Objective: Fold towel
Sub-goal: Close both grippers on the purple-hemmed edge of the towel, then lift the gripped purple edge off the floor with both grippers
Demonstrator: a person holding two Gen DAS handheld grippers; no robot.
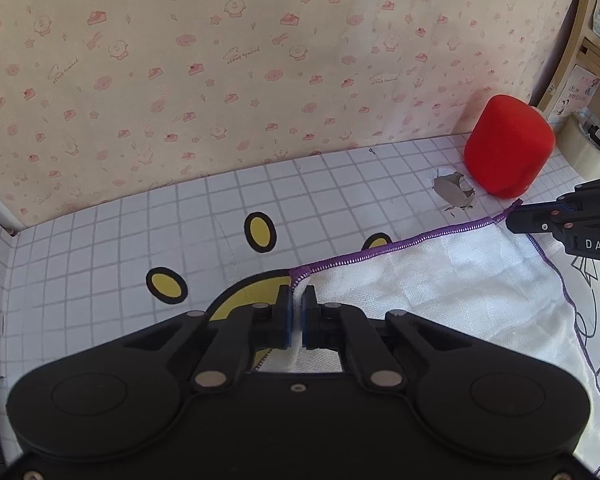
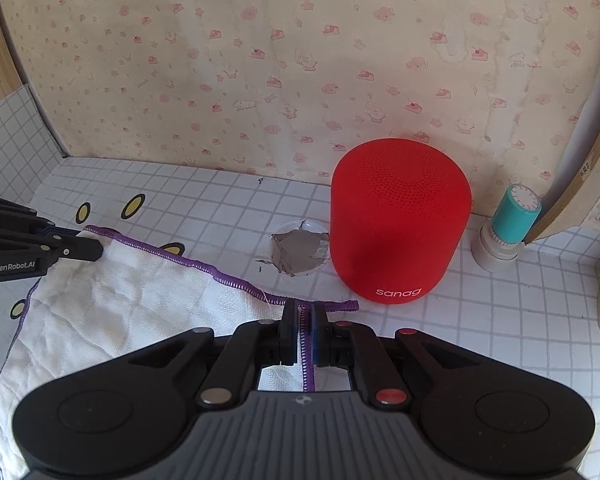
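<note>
A white towel point(image 1: 440, 280) with a purple stitched hem lies on the checked table; it also shows in the right wrist view point(image 2: 112, 300). My left gripper point(image 1: 298, 294) is shut on the towel's far left corner. My right gripper point(image 2: 304, 314) is shut on the far right corner, the hem running between its pads. Each gripper shows in the other's view: the right one point(image 1: 516, 222) at the right, the left one point(image 2: 98, 250) at the left. The hem is stretched between them.
A red cylindrical speaker point(image 2: 398, 224) stands just beyond the right gripper, against the patterned wall; it also shows in the left wrist view point(image 1: 508, 146). A torn hole point(image 2: 298, 250) in the table cover lies left of it. A teal-capped stamp point(image 2: 508, 222) stands to its right.
</note>
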